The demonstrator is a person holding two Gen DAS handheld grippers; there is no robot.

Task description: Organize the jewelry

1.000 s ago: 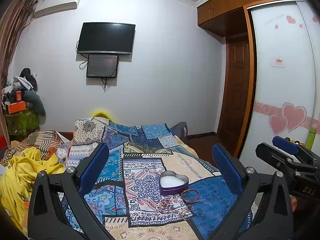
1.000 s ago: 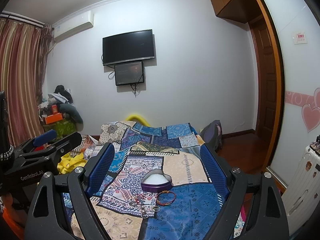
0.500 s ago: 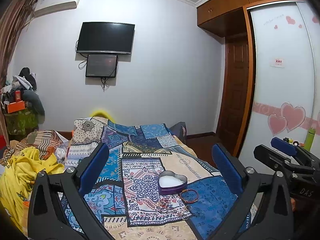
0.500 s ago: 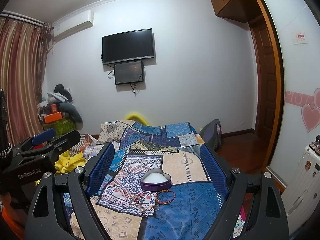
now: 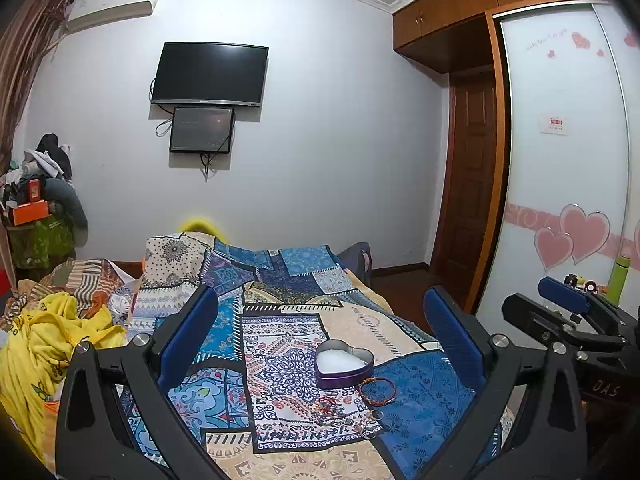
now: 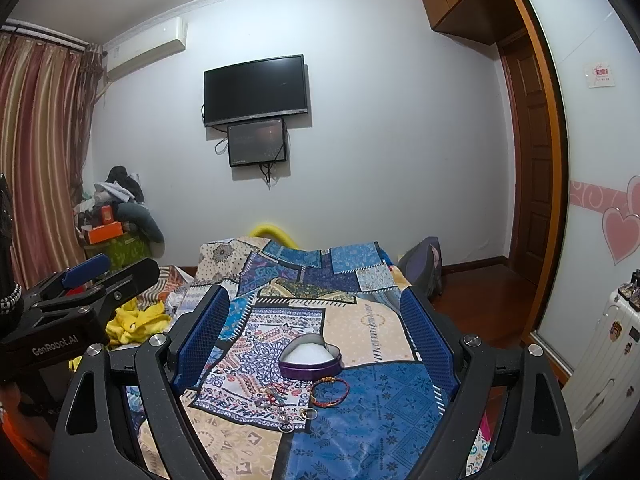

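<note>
A purple heart-shaped box [image 5: 345,364] with white lining stands open on the patterned bedspread; it also shows in the right wrist view [image 6: 310,357]. A red bead bracelet [image 5: 377,390] lies just in front of it, also in the right wrist view [image 6: 329,391]. Several small rings and trinkets [image 6: 285,404] lie to the bracelet's left. My left gripper [image 5: 320,336] is open and empty, held above the bed short of the box. My right gripper [image 6: 316,324] is open and empty, likewise short of the box.
A patchwork bedspread [image 5: 280,320] covers the bed. Yellow clothes [image 5: 48,344] are heaped at its left. A wardrobe with heart stickers [image 5: 568,200] and a white suitcase [image 6: 600,364] stand at the right. A TV [image 6: 256,90] hangs on the far wall.
Both views have shifted very slightly; the box and jewelry have not moved. Both grippers stay open.
</note>
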